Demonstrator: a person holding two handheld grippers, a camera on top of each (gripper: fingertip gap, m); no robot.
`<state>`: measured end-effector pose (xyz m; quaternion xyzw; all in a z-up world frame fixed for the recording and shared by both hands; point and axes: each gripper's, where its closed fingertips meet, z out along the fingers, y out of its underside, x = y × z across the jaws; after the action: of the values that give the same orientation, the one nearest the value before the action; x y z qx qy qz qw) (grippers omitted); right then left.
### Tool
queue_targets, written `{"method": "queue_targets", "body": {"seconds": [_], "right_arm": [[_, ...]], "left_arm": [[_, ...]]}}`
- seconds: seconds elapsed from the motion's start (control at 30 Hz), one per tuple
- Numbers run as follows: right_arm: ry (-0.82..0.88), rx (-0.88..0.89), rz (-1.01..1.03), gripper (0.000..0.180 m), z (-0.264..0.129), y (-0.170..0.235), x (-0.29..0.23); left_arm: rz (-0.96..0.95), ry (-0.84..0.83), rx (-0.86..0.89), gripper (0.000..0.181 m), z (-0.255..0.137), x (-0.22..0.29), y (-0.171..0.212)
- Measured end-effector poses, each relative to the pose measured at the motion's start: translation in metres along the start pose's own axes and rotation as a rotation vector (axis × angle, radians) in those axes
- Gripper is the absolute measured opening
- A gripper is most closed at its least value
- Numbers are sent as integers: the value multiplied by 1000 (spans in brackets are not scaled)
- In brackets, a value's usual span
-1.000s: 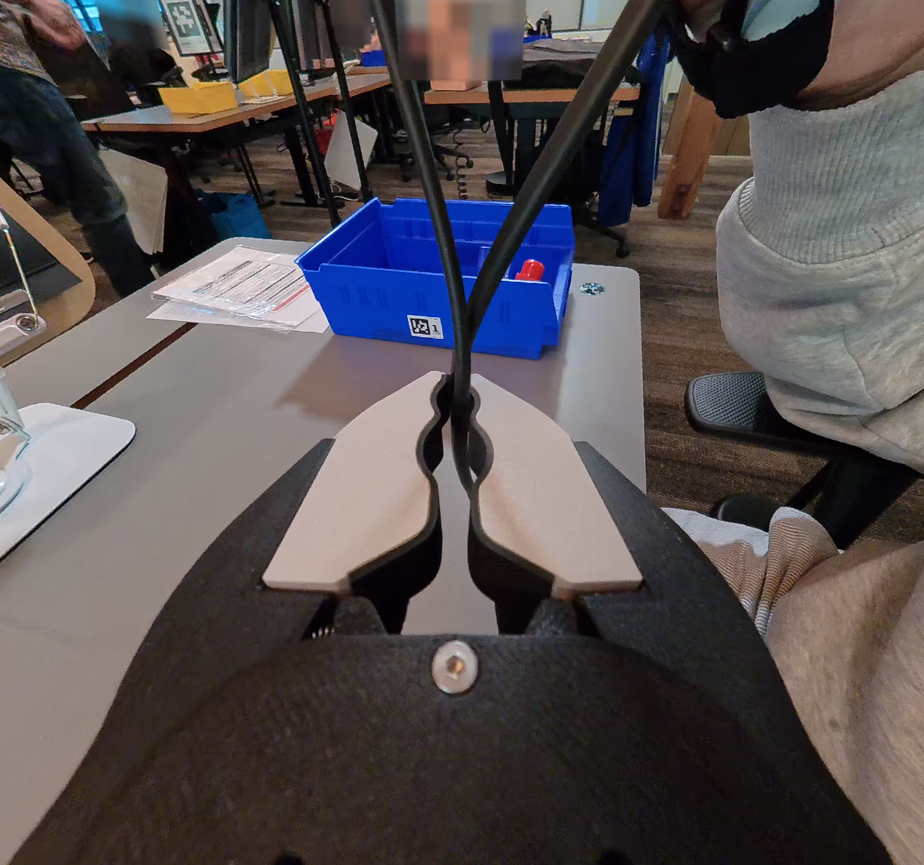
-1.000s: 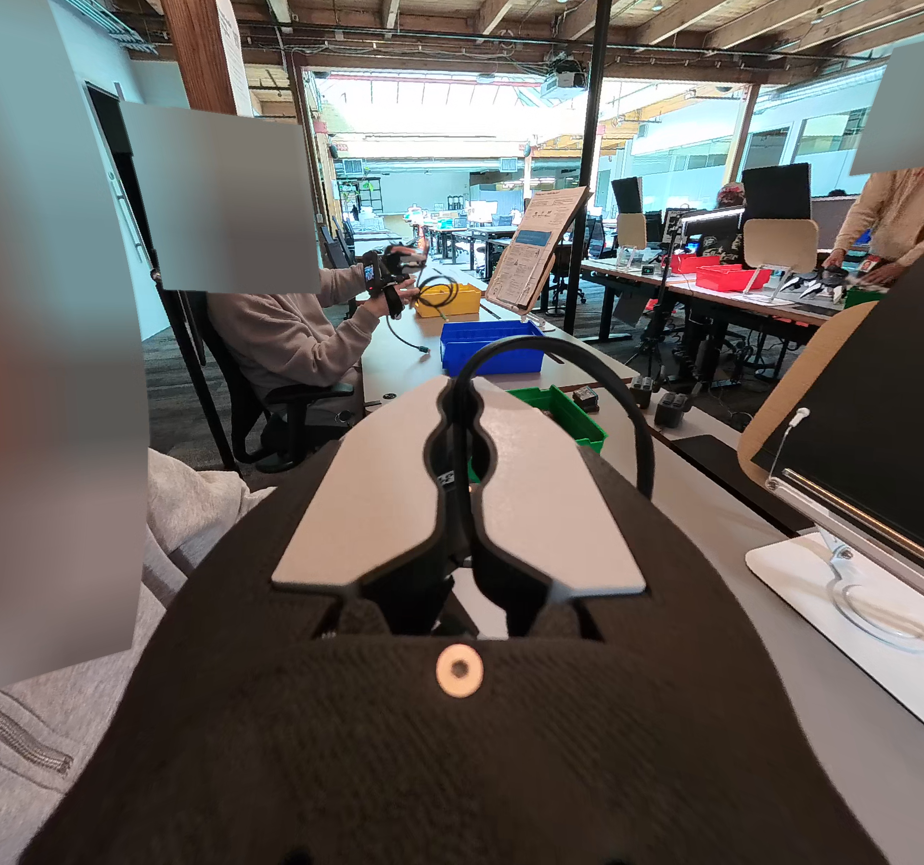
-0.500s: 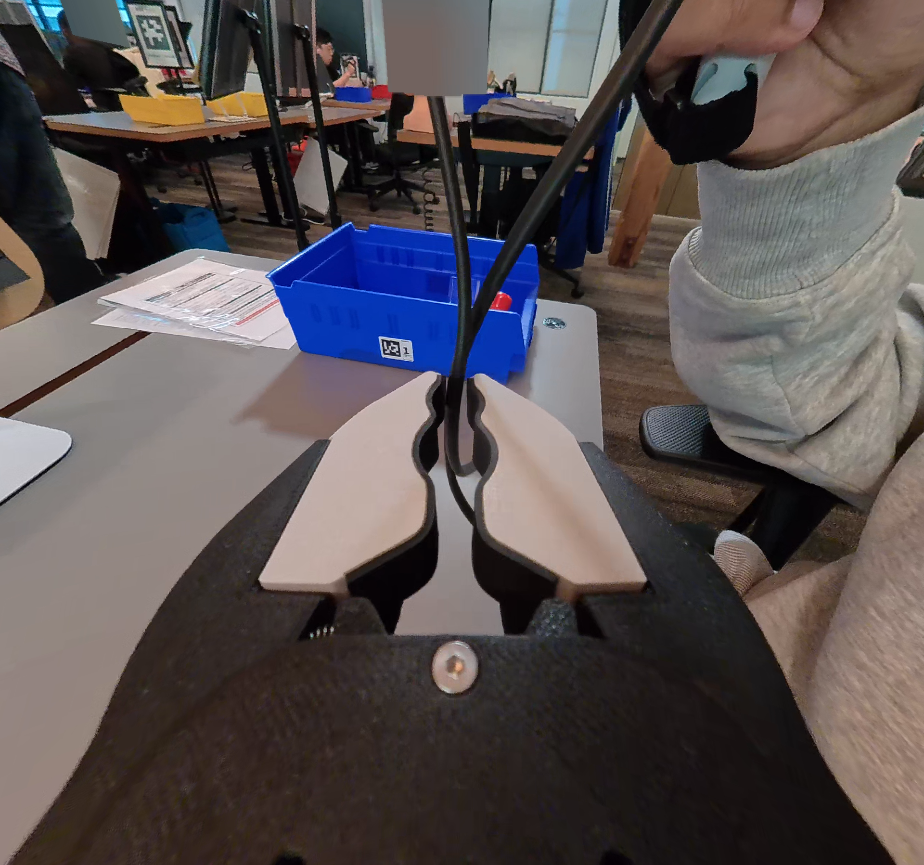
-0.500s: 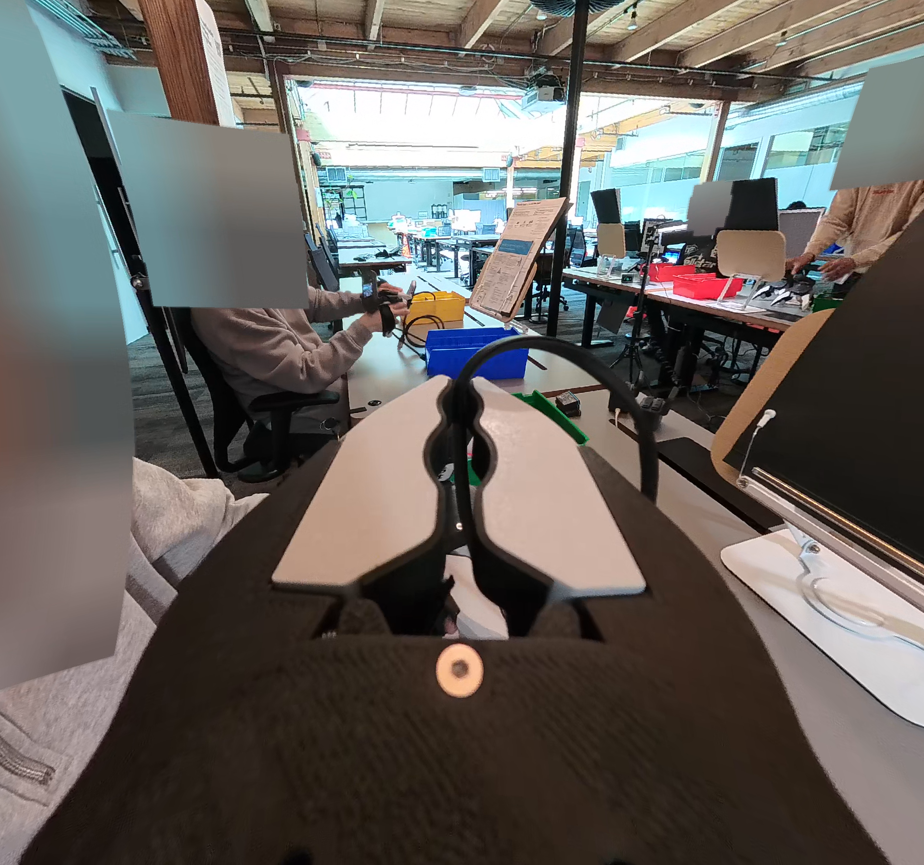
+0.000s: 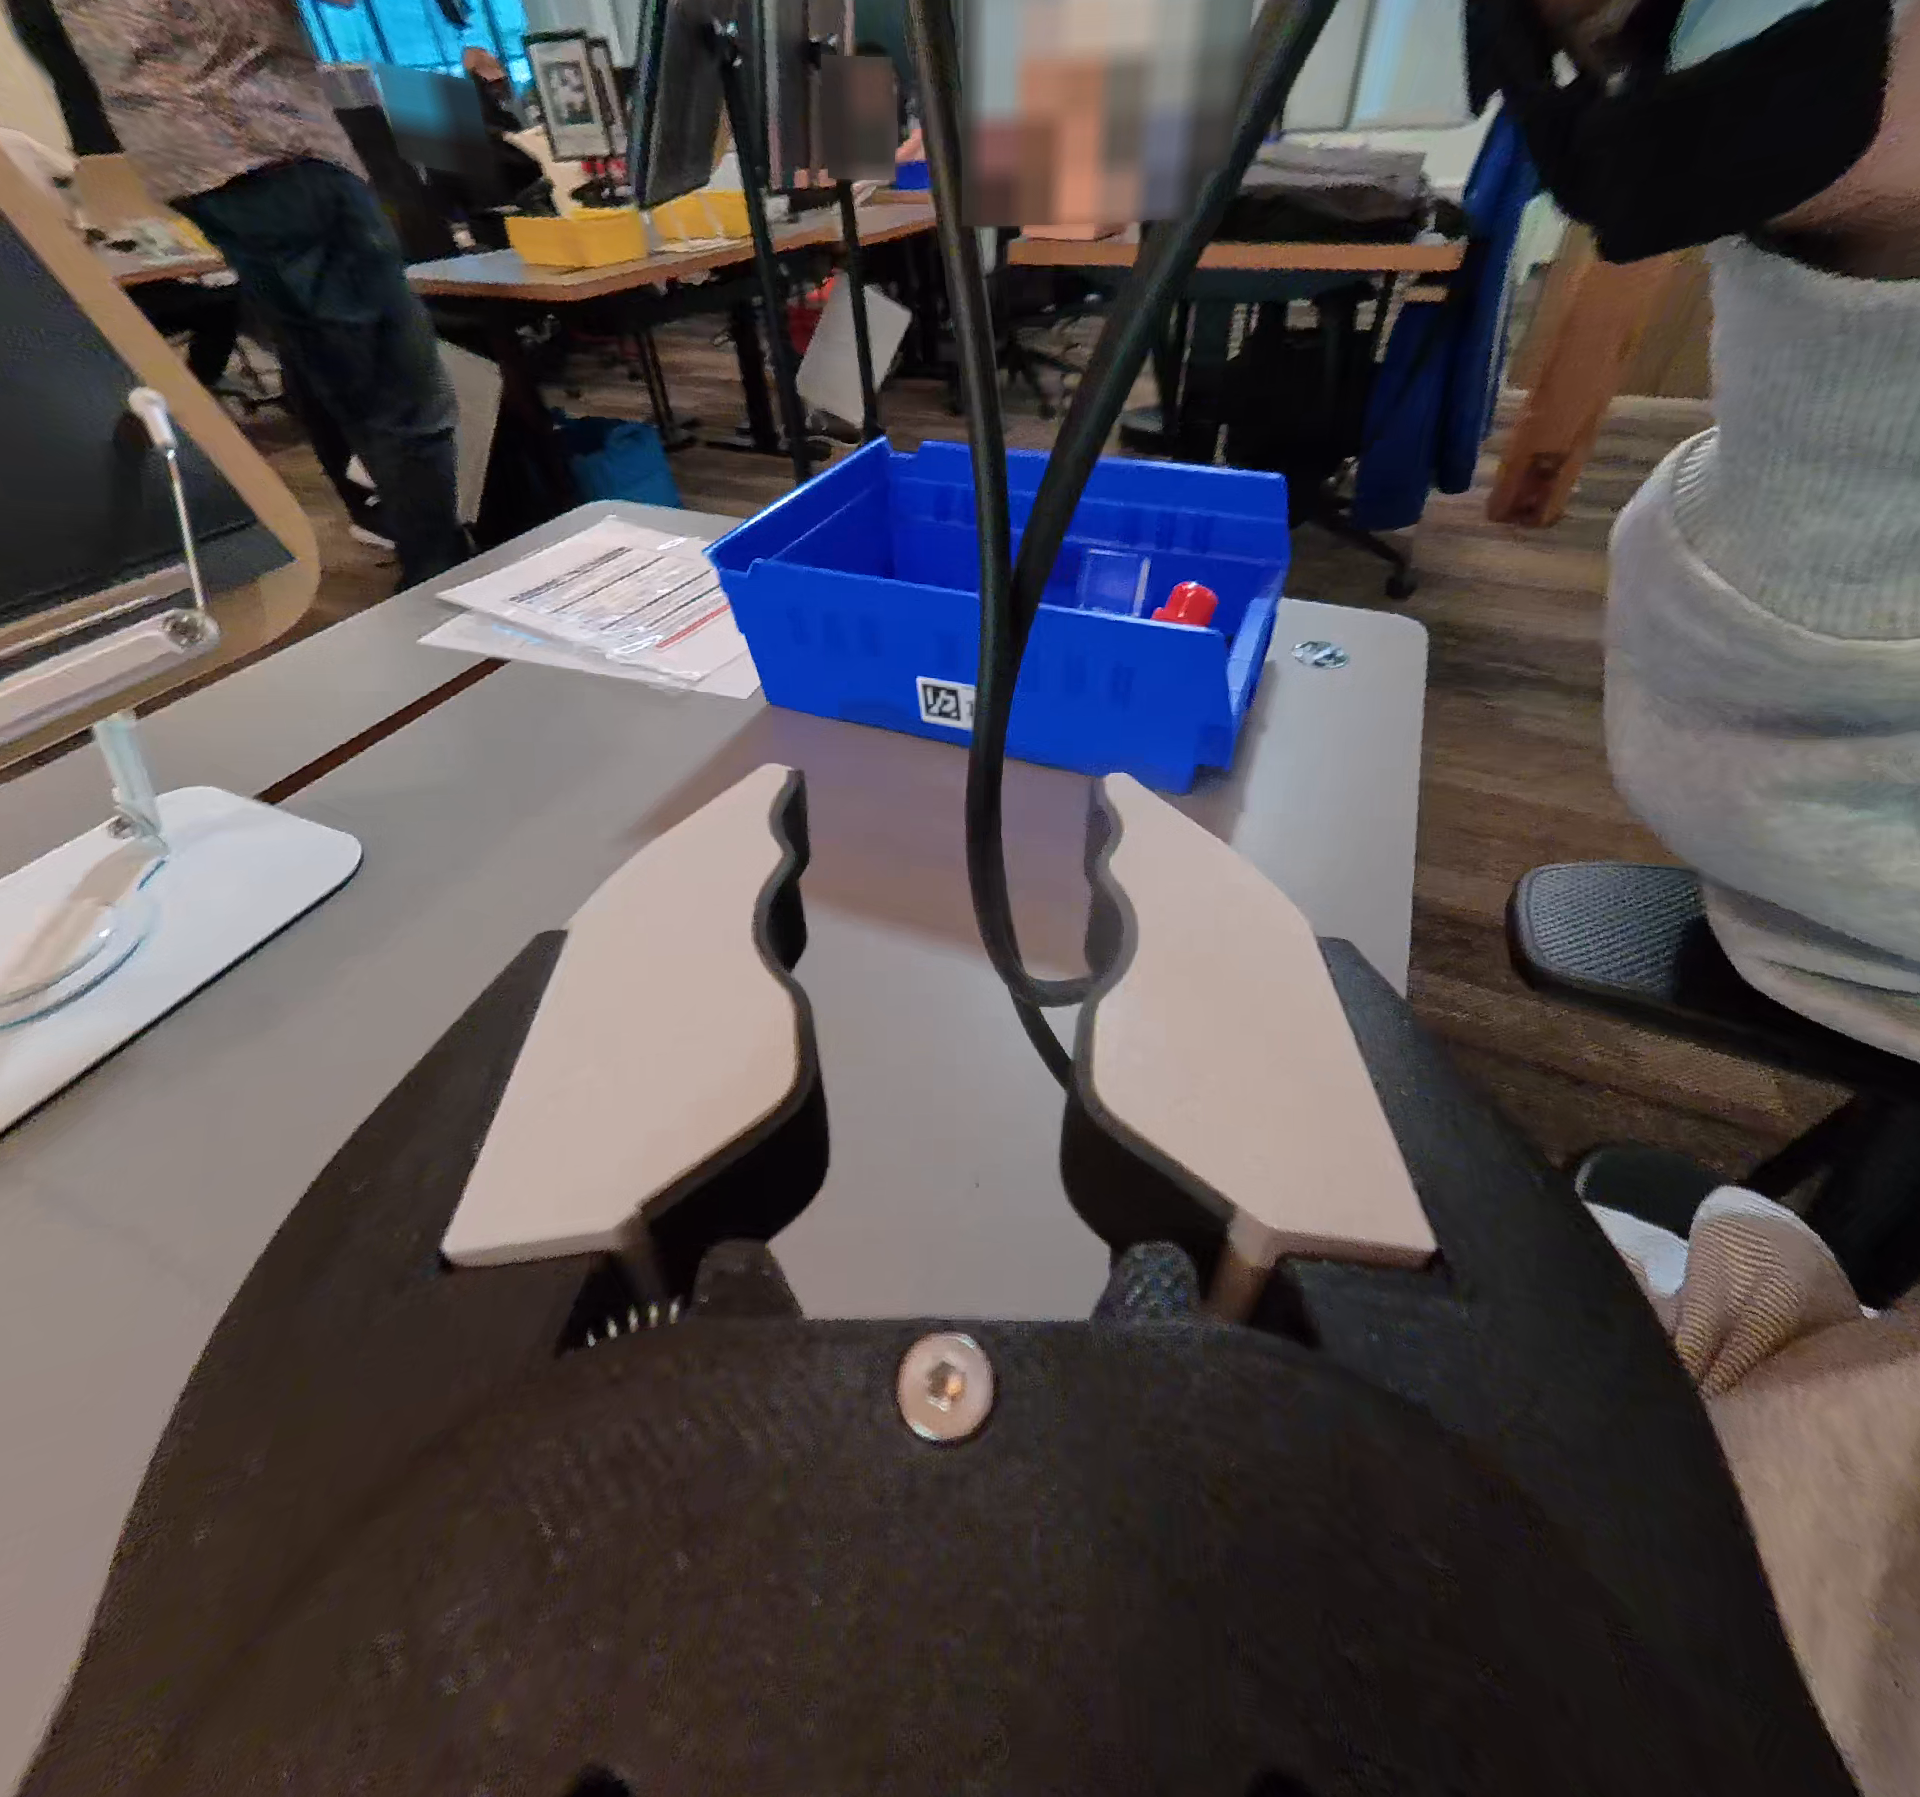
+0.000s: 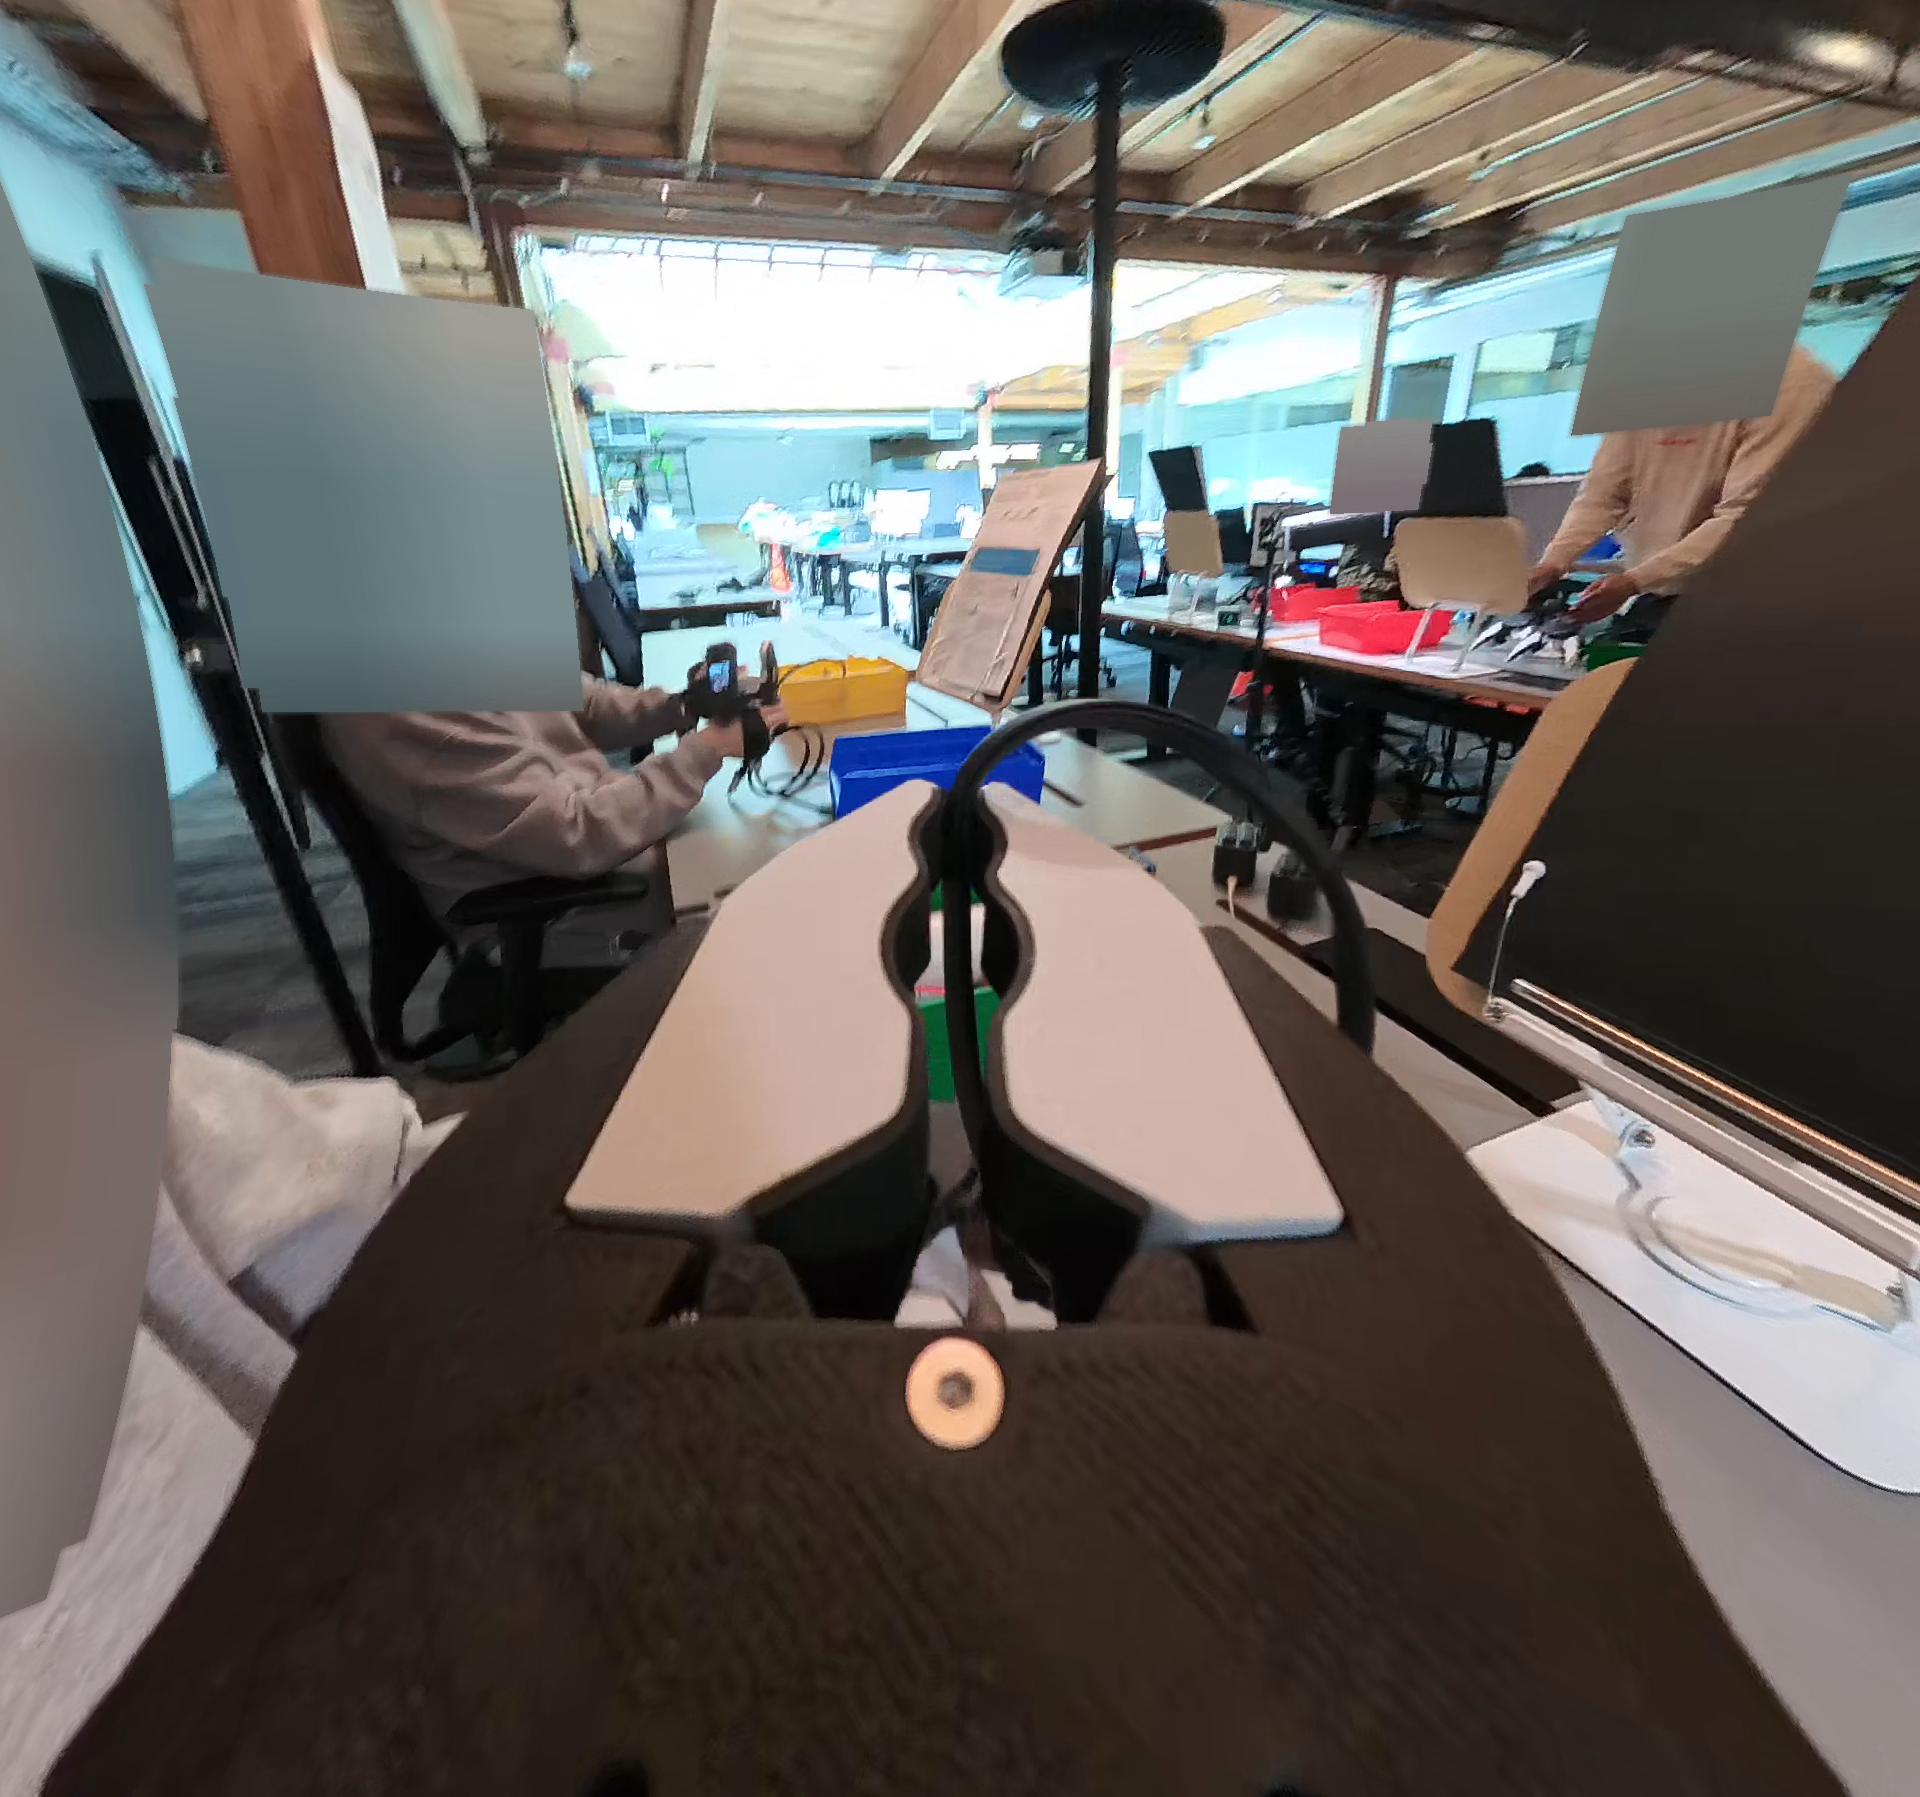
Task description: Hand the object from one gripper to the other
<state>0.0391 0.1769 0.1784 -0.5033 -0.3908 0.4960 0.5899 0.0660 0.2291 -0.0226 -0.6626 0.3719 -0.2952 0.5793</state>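
Above the grey bench, the left gripper stands wide apart, gripping nothing, the black cable merely brushing its right finger. Up top, the right gripper pinches that cable tight, so it likely carries the load alone.

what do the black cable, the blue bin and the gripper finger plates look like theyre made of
Black cable: likely rubber or soft plastic sheathing, smooth with a slight sheen; it bends in a loose loop.
Blue bin: rigid moulded plastic, glossy, with ribbed walls.
Left gripper finger plates: flat, matte, pale grey-beige, probably plastic; the black body behind looks grainy, perhaps 3D printed.
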Motion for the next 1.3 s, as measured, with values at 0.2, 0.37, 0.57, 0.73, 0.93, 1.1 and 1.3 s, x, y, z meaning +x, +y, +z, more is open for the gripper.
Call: {"method": "queue_targets", "body": {"seconds": [0.2,0.37,0.57,0.73,0.93,1.1,1.3], "right_arm": [[-77,55,90,5,-2,-8,-9],[-81,40,86,5,2,-4,-8],[-7,55,11,5,3,-3,-5],[14,72,-3,5,6,-4,-4],[27,119,6,5,6,-7,-5],[28,124,-12,5,11,-5,-9],[9,110,-18,6,15,-1,-18]], "left_arm": [[38,-17,1,52,2,3,1],[-41,26,79,54,-1,6,-8],[29,-151,87,58,-8,-14,-11],[119,-150,120,54,-9,0,-19],[148,-169,156,42,-14,9,-28],[182,-190,178,40,-15,14,-31],[221,-216,187,39,-16,17,-33]]}}
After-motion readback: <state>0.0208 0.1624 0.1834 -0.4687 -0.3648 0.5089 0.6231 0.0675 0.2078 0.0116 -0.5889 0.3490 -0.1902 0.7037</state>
